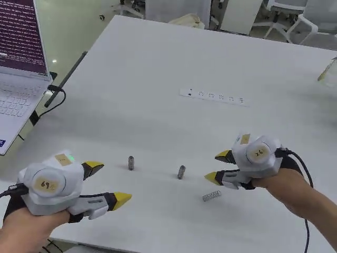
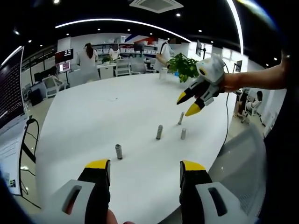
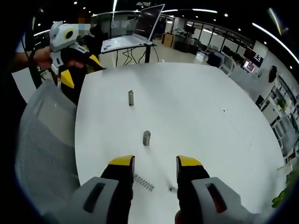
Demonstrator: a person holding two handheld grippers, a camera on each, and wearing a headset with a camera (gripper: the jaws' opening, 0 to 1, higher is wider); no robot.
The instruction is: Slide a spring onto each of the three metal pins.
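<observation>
yellow-tipped left gripper (image 1: pixel 110 182) and right gripper (image 1: pixel 216 166) point inward, jaws wide — spring (image 1: pixel 211 196) apparently lying just beside right.

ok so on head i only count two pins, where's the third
observer: the right gripper view has a small stub on the table, seen between the jaws and just apart from the loose spring. It's too small to call it a pin for sure.
operator: is the right gripper touching down
observer: no, the left gripper view shows the right gripper hanging above the table, jaws open.
</observation>
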